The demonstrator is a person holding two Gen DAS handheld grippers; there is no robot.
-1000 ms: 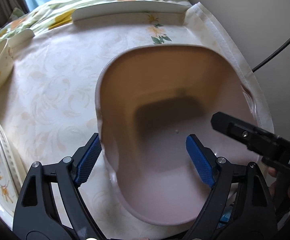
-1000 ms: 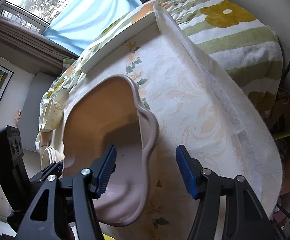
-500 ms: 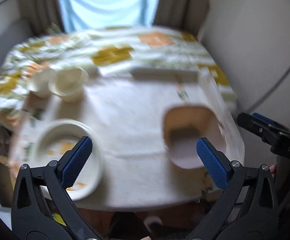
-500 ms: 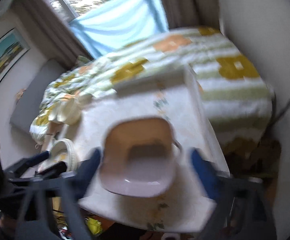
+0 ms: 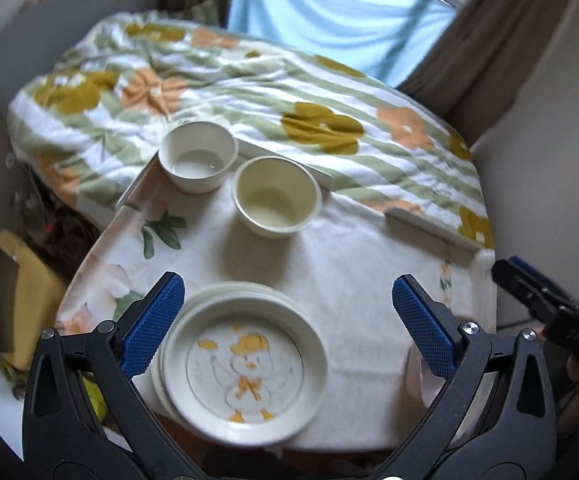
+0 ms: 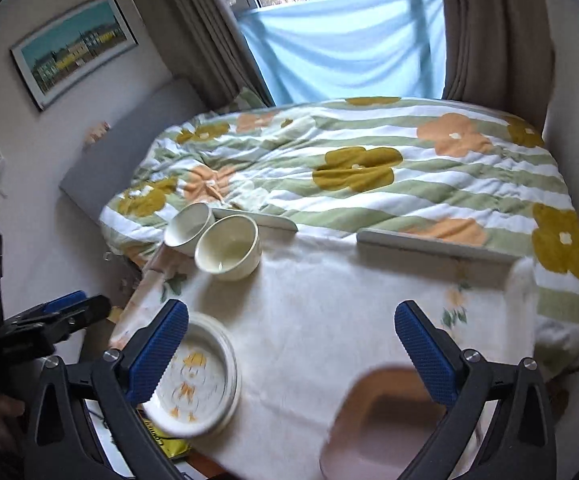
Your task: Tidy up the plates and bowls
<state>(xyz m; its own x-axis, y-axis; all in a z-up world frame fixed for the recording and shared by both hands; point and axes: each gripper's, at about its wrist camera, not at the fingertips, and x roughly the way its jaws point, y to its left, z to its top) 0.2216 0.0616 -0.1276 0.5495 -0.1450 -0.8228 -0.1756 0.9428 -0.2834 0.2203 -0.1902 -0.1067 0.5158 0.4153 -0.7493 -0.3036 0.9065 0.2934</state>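
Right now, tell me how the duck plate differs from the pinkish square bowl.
The duck plate is round, cream and shallow, with an orange cartoon duck print; the pinkish square bowl is squarish, deeper and plain. The plate tops a stack of plates at the table's left near edge; the bowl sits alone at the right near edge. Both are empty.

Tabletop [image 6: 329,320] under white cloth with flowers, lower middle of frame. Bed quilt [image 6: 369,168] behind it, green and white stripes, big yellow and orange flowers. Blue curtain [image 6: 349,48] on window at top, brown drapes [image 6: 489,32] on both sides. Framed picture [image 6: 75,48] on wall, upper left. Yellow bag [image 5: 29,280] on floor, left edge.
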